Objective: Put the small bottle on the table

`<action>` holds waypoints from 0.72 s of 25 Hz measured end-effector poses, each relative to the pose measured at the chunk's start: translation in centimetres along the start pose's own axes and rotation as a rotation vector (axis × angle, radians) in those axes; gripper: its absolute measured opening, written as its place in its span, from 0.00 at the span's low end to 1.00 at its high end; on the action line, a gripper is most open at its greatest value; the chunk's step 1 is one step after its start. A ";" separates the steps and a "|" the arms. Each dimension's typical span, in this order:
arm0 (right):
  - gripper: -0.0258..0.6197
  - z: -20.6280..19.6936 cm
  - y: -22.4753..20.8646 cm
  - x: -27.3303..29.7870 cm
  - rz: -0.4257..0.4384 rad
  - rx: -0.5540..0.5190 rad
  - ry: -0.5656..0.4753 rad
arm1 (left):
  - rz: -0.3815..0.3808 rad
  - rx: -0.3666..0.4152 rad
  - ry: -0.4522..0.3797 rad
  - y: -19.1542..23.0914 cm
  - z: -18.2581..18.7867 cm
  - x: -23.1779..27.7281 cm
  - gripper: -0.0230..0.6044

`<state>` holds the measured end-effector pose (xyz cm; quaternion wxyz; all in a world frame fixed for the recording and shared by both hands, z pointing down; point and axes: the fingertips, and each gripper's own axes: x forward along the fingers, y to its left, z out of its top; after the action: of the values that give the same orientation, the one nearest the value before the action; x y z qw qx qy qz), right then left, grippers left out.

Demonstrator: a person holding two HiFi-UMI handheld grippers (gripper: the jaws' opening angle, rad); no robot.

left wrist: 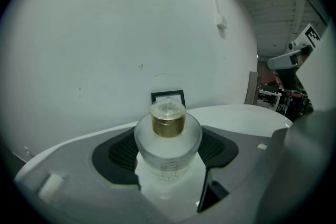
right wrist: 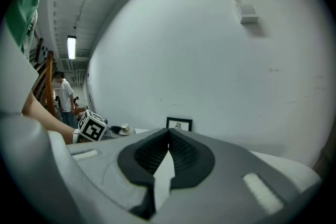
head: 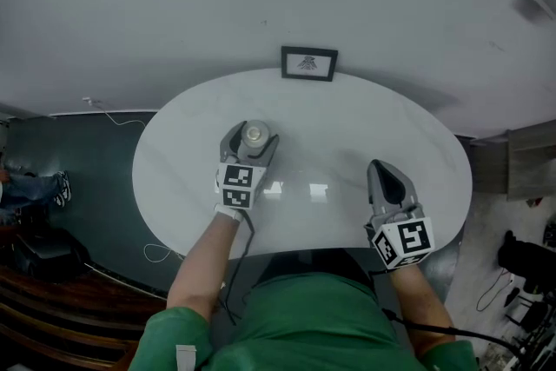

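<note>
Left gripper [head: 253, 135] fingers clasp the small bottle [left wrist: 168, 136] upright — seat it flat on the desk [head: 347, 126] before loosening; right gripper [right wrist: 168, 134] clenched, empty.

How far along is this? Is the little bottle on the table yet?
Nearly there. Done: the small bottle has been brought over the white table. In hand: the left gripper grips it by its sides, upright; whether its base touches the tabletop can't be told. Left: set it down and open the jaws. The right gripper is shut and empty.
</note>
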<state>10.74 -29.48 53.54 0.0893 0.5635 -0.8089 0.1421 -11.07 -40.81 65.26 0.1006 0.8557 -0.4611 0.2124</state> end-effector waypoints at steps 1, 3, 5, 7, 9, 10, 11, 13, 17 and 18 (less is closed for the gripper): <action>0.03 -0.1 -0.1 0.0 0.000 0.000 0.003 | 0.002 -0.001 0.009 0.0 -0.3 0.4 0.58; 0.03 -0.3 -0.4 0.2 -0.001 -0.001 0.010 | 0.006 -0.006 0.025 0.2 -1.0 1.2 0.58; 0.03 -0.4 -0.6 0.3 -0.002 -0.001 0.016 | 0.011 -0.013 0.040 0.3 -1.6 1.8 0.58; 0.03 -0.5 -0.8 0.4 -0.005 0.001 0.020 | 0.015 -0.016 0.054 0.5 -2.2 2.2 0.58; 0.03 -0.7 -1.0 0.5 -0.007 0.002 0.026 | 0.019 -0.016 0.065 0.6 -2.7 2.6 0.58; 0.03 -0.8 -1.1 0.5 -0.007 0.002 0.029 | 0.020 -0.016 0.070 0.6 -2.9 2.7 0.58; 0.03 -0.9 -1.2 0.5 -0.007 0.002 0.033 | 0.021 -0.016 0.073 0.6 -3.2 2.8 0.58; 0.03 -1.0 -1.2 0.7 -0.006 0.001 0.037 | 0.021 -0.017 0.079 0.7 -3.5 3.1 0.58; 0.03 -1.1 -1.2 0.9 -0.005 0.000 0.044 | 0.021 -0.019 0.088 0.7 -4.2 3.5 0.58; 0.03 -1.1 -1.2 0.9 -0.005 -0.001 0.045 | 0.021 -0.018 0.091 0.7 -4.3 3.5 0.58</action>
<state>11.50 -30.31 55.05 0.1081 0.5620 -0.8054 0.1540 -11.15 -42.27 70.70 0.1269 0.8391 -0.4671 0.2481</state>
